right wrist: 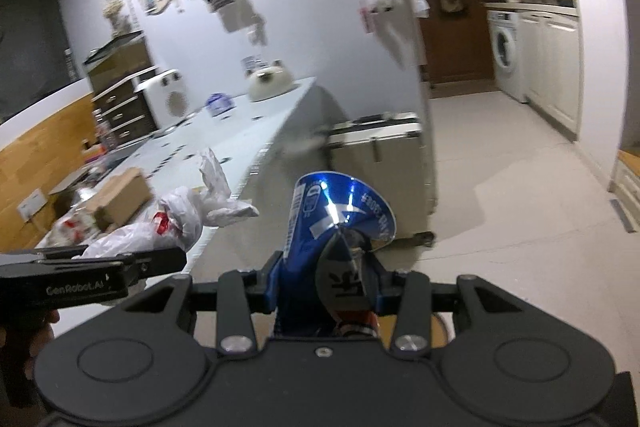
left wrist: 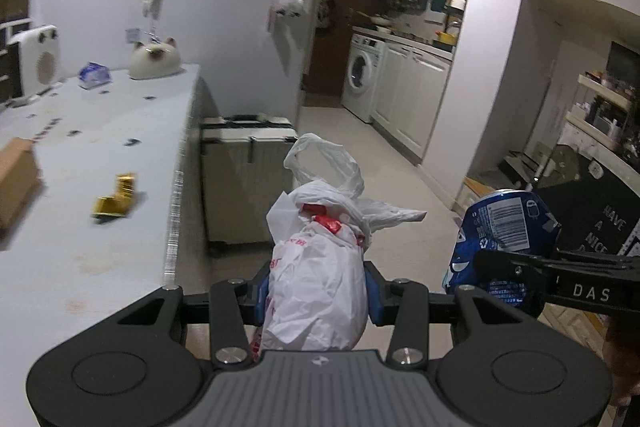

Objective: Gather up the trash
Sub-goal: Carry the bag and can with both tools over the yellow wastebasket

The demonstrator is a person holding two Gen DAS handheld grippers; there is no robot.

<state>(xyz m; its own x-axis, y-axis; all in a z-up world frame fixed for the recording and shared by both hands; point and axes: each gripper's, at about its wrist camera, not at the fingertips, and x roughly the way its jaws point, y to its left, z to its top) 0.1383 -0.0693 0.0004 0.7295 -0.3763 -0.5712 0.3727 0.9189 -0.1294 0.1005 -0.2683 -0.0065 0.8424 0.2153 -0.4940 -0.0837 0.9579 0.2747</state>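
Beyond the counter's (left wrist: 100,155) long front edge, over the pale floor (left wrist: 400,163), both grippers carry trash. Motion blur smears the counter's things, so the small gold item (left wrist: 116,199) near that edge cannot be identified, and the cardboard box (left wrist: 16,175) is cut off at the left border of the left wrist view. Small writing on the far wall's notes is unreadable.

Between its blue pads, the left gripper (left wrist: 318,293) is clenched on a knotted white plastic bag (left wrist: 320,259). Something red and white bulges inside the bag, though what it is cannot be made out; the red lettering on the bag is creased past reading. The bag's loose handles stick up free.

Squeezed between its own pads, the right gripper (right wrist: 326,287) holds a crushed blue can (right wrist: 340,223) with its flared rim pointing forward. A barcode label shows on the can in the left wrist view (left wrist: 508,227); its other print is too small to read.

"GenRobot.AI" is printed on the left gripper's side, "DAS" on the right's. A dark board at the room's right edge (left wrist: 600,227) reads "HAVE A NICE", the rest being cut off.
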